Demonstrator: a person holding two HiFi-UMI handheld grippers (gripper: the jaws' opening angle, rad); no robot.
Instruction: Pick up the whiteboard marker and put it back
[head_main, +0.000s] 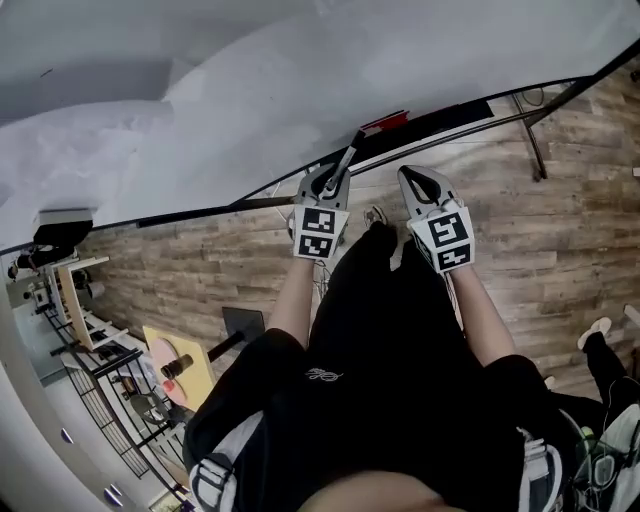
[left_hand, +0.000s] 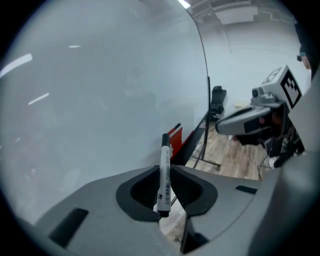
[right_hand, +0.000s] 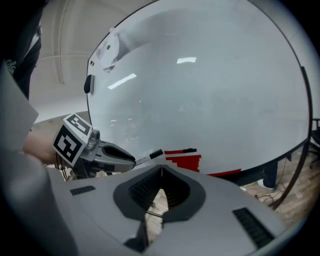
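Left claw (left_hand: 163, 169) is clamped on the marker (left_hand: 164, 156), close before the whiteboard (left_hand: 100, 90); right claw (right_hand: 160, 171) is pressed together, empty.

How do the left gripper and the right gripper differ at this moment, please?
The left gripper clamps the whiteboard marker, which sticks out past its tips; the right gripper holds nothing. The left gripper's jaws stand slightly apart around the marker; the right gripper's jaws meet. Both face the whiteboard.
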